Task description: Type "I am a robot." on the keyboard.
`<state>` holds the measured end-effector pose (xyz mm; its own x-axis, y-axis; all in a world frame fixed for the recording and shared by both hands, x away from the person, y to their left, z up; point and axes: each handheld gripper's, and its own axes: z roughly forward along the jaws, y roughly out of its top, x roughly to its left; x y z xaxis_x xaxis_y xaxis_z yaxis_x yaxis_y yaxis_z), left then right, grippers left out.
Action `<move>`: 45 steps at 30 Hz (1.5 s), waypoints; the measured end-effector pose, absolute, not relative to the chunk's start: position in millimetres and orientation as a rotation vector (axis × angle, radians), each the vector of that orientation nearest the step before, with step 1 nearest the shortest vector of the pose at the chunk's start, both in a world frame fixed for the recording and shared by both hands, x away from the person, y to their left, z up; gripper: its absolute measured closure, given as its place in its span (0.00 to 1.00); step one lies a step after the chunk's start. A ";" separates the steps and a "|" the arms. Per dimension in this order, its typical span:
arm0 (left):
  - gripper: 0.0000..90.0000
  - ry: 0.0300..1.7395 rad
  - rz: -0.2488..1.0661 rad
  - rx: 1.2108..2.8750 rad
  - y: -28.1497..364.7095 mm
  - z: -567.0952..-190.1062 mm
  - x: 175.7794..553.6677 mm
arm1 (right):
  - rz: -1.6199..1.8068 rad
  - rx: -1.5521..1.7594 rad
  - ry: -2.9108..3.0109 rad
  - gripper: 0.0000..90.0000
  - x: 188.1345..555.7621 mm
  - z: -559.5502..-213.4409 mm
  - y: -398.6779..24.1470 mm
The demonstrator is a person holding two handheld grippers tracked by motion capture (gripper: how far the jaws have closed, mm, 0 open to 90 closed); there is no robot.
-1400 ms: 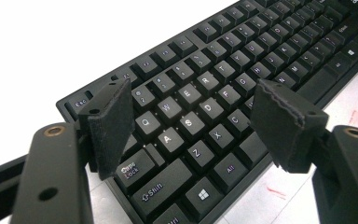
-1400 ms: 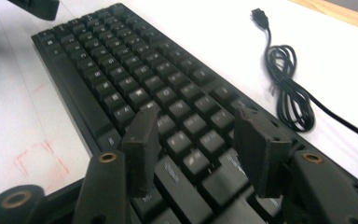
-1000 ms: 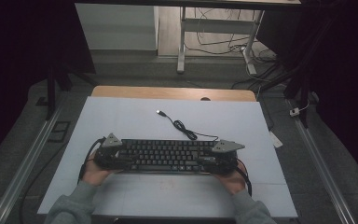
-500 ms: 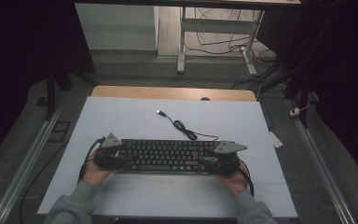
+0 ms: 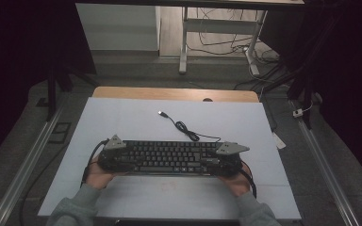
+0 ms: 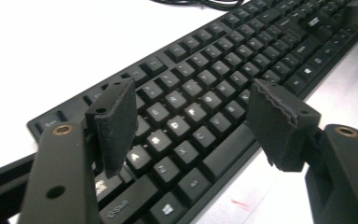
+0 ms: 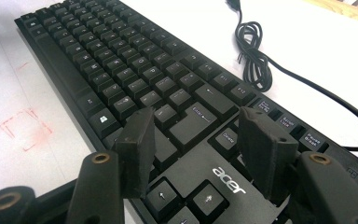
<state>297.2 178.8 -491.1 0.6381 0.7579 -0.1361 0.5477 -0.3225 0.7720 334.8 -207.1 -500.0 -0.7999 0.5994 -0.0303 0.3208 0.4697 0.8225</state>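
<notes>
A black Acer keyboard (image 5: 167,157) lies flat on the white table (image 5: 122,117), near its front edge. Its black cable (image 5: 186,129) runs from the back edge in a loose coil to a USB plug (image 5: 161,113). My left gripper (image 5: 115,157) is at the keyboard's left end and my right gripper (image 5: 224,160) at its right end, each held in a hand. In the left gripper view the keyboard (image 6: 205,84) runs under my open left gripper (image 6: 198,121). In the right gripper view my open right gripper (image 7: 200,140) stands over the keyboard (image 7: 121,60) near the arrow keys, with the cable (image 7: 256,60) beyond.
A faint red square mark (image 7: 25,128) is drawn on the table in front of the keyboard. A wooden strip (image 5: 174,94) borders the table's far edge. Metal rails (image 5: 28,160) run along both sides, and cables lie on the floor behind.
</notes>
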 end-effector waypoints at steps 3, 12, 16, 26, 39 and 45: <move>0.42 1.010 0.302 2.026 175.4 -491.1 296.3 | 1.255 0.776 2.411 0.52 335.1 -500.6 -206.6; 0.74 0.938 0.260 2.073 164.2 -492.8 292.9 | 1.242 0.768 2.418 0.52 334.9 -501.3 -205.2; 0.94 0.900 0.263 2.120 156.2 -494.8 290.7 | 1.239 0.766 2.422 0.52 334.8 -501.6 -204.8; 0.99 0.848 0.243 2.193 139.8 -502.5 288.2 | 1.224 0.755 2.436 0.52 335.1 -503.3 -203.0; 0.99 0.854 0.236 2.240 130.7 -515.1 290.6 | 1.205 0.753 2.447 0.51 335.5 -505.1 -201.4; 0.99 0.866 0.241 2.237 129.8 -517.7 291.9 | 1.205 0.755 2.445 0.51 335.6 -505.6 -201.2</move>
<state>291.9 129.8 -517.7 0.7578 0.6479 -0.0780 0.5147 -0.5199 0.6818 335.6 -201.2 -505.6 -0.8124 0.5814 -0.0448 0.3188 0.5071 0.8008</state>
